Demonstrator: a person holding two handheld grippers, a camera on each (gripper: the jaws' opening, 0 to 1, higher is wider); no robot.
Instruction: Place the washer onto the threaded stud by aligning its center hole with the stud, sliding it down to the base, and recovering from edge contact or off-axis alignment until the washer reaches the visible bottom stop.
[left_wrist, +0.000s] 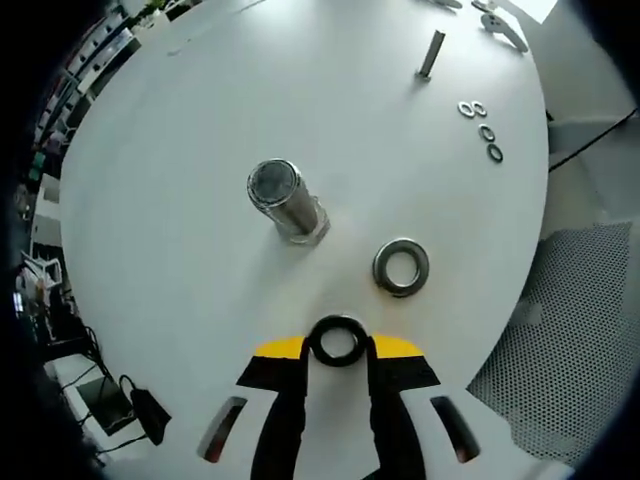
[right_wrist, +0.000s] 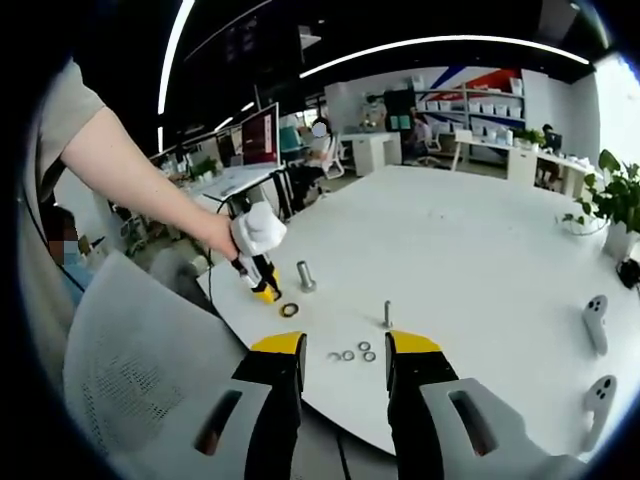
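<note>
Bare table (left_wrist: 180, 200) around stud (left_wrist: 285, 200); spare washer (left_wrist: 401, 267) lies right.

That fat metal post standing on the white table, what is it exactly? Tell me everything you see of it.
The threaded stud looks like shiny silver metal: a thick, ridged cylinder with a flat round top, rising from a wider nut-like base that rests on the white table. It stands upright and bare, no ring on it. A loose steel washer lies beside it, not touching. In the right gripper view the stud appears small, near the person's gloved hand.
</note>
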